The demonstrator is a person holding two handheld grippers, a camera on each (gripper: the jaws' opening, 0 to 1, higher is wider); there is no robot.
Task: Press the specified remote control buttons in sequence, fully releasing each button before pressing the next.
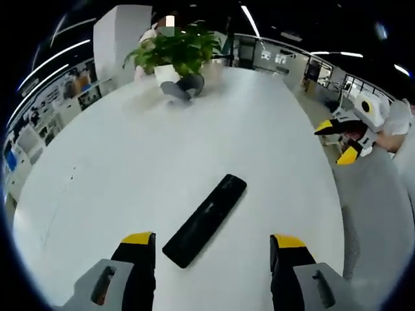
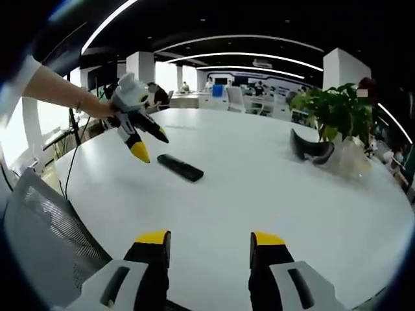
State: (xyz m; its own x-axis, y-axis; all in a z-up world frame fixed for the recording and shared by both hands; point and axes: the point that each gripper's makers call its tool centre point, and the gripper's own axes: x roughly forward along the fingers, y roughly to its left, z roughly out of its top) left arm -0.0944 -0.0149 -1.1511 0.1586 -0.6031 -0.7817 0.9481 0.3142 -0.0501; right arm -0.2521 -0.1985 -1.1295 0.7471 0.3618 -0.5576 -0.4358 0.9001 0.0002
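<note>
A long black remote control (image 1: 205, 220) lies flat on the white table (image 1: 130, 162), slanted between my left gripper's two jaws. The left gripper (image 1: 213, 249) is open, its yellow-tipped jaws hovering just short of the remote's near end. In the right gripper view the same remote (image 2: 181, 167) lies further off, with the left gripper (image 2: 148, 144) held by a hand above and to its left. My right gripper (image 2: 211, 245) is open over bare table, well short of the remote. It also appears at the table's right side (image 1: 343, 141) in the left gripper view.
A potted green plant (image 1: 176, 52) stands at the far end of the table, with a dark curved object (image 1: 183, 87) lying beside it. A grey mesh chair (image 2: 45, 227) sits at the table's edge. Office desks and pillars lie beyond.
</note>
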